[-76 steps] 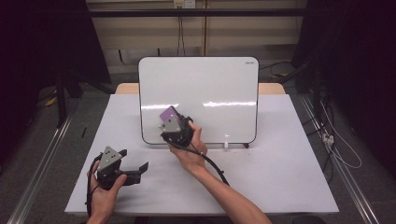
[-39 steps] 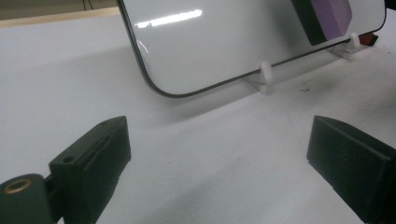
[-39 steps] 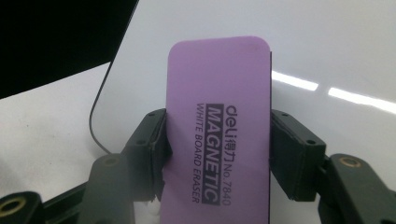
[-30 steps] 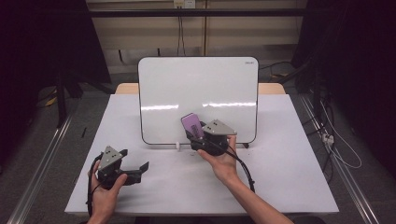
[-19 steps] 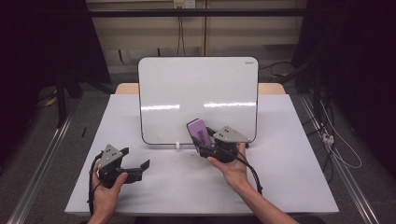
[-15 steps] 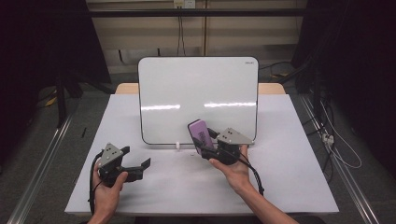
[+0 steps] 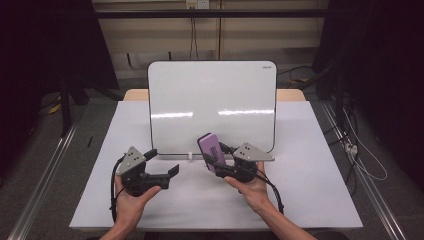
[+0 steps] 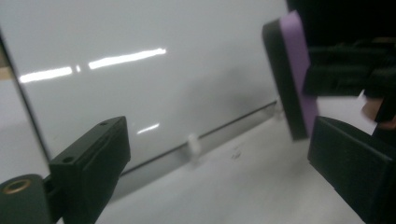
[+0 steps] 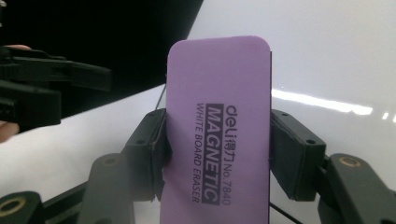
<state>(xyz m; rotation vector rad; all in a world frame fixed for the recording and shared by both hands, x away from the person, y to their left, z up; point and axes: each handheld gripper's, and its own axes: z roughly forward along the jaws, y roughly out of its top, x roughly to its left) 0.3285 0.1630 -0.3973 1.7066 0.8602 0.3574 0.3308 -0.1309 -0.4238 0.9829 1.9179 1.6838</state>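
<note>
A: Here, what do the jaws of the right gripper [image 7: 220, 161] hold?

B: They pinch a purple whiteboard eraser [image 9: 218, 126] across its short width, one pad on each long edge. The eraser's long axis runs on from the jaws, so most of its body stands clear beyond the pads. In the high view the eraser [image 7: 211, 152] tilts up and to the far left, just in front of the lower edge of the whiteboard [image 7: 212, 100].

A: And the left gripper [image 7: 162, 167]?

B: Its jaws stand spread with nothing between them. It points right, toward the eraser, from near the board's lower left corner.

A: On which relation does the coming move turn?

B: Probably on the gap between the eraser's felt face and the board. The right hand [image 7: 250, 187] is the nearer, since it carries the eraser; the board lies to the far side of it. I cannot tell whether felt and board touch.

A: What does each view add?

B: The right gripper view gives the printed label, "MAGNETIC WHITE BOARD ERASER". The left gripper view shows the eraser [image 8: 294, 70] edge-on, dark felt beside purple back, and a small white clip [image 8: 193, 145] at the board's foot.
</note>
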